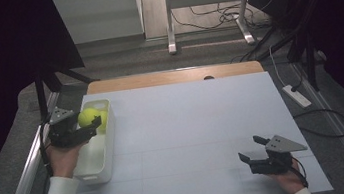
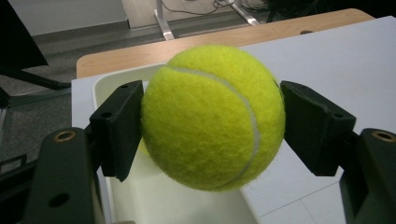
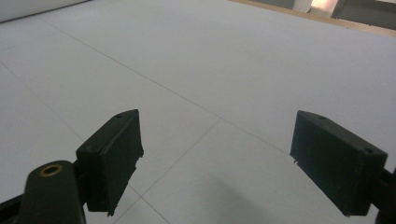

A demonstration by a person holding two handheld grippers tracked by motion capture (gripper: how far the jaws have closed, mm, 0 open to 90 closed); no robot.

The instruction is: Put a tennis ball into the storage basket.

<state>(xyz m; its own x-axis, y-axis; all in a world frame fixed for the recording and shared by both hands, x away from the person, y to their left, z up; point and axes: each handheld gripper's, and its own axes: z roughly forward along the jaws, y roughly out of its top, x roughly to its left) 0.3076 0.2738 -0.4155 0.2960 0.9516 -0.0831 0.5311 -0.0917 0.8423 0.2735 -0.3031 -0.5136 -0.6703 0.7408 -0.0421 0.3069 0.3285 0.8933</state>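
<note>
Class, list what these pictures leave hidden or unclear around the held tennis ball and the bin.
- Second ball, high view: mostly hidden behind the held tennis ball.
- Bin floor, left gripper view: covered by the ball and left gripper.
- Right hand, high view: cut off by the bottom edge.

Tennis balls: two — one yellow-green tennis ball clamped between the jaws of the left gripper, and a second ball just beside it, partly hidden behind the first.
Bins: one white bin at the table's left edge, seen again in the left gripper view as the cream-white tub under the held ball.
Grippers: two — the left one over the bin, the right gripper with its jaws apart and nothing between them, low over the bare white table top.
Hands: two, one per gripper.
Tables: one.
</note>
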